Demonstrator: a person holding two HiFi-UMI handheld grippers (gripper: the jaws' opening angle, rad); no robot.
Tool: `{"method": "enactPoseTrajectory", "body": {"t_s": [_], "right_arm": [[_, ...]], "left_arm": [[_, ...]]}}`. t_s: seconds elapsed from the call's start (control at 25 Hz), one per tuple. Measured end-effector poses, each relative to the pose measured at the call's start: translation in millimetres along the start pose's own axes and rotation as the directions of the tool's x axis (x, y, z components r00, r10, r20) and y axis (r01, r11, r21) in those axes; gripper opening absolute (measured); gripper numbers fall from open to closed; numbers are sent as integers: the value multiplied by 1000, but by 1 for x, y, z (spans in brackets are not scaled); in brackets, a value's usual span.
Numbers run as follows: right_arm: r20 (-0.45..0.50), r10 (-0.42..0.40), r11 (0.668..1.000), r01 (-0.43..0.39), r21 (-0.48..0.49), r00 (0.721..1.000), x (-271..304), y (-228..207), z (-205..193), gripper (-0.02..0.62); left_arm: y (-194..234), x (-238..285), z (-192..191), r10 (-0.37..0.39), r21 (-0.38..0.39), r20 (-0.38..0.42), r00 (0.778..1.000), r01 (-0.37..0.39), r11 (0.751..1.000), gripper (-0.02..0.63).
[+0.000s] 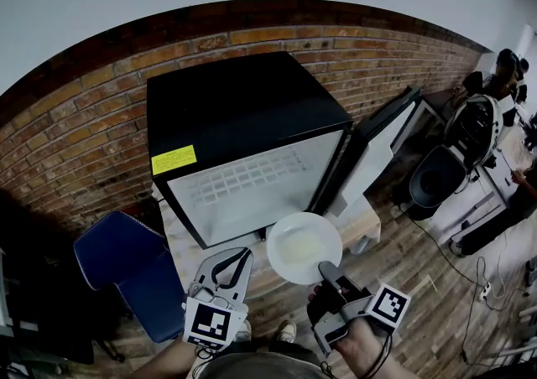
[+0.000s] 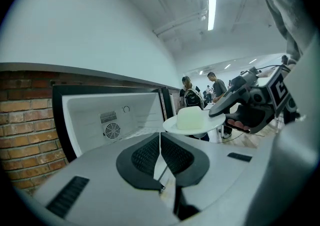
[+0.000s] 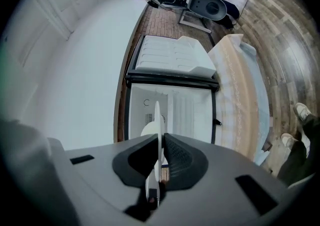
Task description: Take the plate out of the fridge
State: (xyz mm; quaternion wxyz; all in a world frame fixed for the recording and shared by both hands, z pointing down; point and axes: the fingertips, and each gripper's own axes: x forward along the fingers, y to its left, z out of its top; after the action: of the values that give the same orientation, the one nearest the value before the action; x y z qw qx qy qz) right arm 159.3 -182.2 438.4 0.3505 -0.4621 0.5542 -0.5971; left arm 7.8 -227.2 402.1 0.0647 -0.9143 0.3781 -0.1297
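The black fridge (image 1: 243,101) stands on a table (image 1: 361,216) against a brick wall (image 1: 75,134). Its door (image 1: 382,147) is swung wide to the fridge's right, and the white inside lies open to view. The plate (image 1: 304,247) is outside the fridge, in the air just in front of the lower right corner of its opening, above the table's front edge. It is white and round and carries a pale block (image 2: 190,118), which sits near the middle of it. The right gripper (image 1: 325,270) holds the plate by the rim on the side farthest from the fridge. In the right gripper view the plate (image 3: 156,135) shows edge-on, and the dark fingers (image 3: 182,157) are clamped on it from both sides. The left gripper (image 1: 228,262) hangs beside the plate, also in front of the fridge and a little to the left, not touching it. In the left gripper view its fingers (image 2: 145,157) are pressed together with nothing between them. A blue chair (image 1: 126,272) stands to the left of the fridge and lower down.
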Motion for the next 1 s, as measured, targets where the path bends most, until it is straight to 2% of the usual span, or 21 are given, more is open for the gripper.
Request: {"method": "enactPoseTrajectory", "body": {"t_s": [0.28, 0.52, 0.68, 1.0], "right_arm": [[-6, -30, 999, 31, 29, 1000, -5, -17, -5, 38], [-3, -23, 999, 23, 25, 1000, -1, -16, 1, 38], [-7, -14, 999, 14, 37, 1000, 3, -13, 1, 38], [-10, -14, 999, 14, 40, 1000, 10, -12, 3, 38]], "left_arm": [[1, -6, -6, 10, -19, -12, 1000, -11, 1000, 21], [5, -6, -7, 18, -29, -18, 1000, -19, 999, 21], [6, -4, -5, 11, -1, -8, 1000, -11, 1000, 21], [10, -4, 0, 25, -19, 2, 1000, -25, 999, 21]]}}
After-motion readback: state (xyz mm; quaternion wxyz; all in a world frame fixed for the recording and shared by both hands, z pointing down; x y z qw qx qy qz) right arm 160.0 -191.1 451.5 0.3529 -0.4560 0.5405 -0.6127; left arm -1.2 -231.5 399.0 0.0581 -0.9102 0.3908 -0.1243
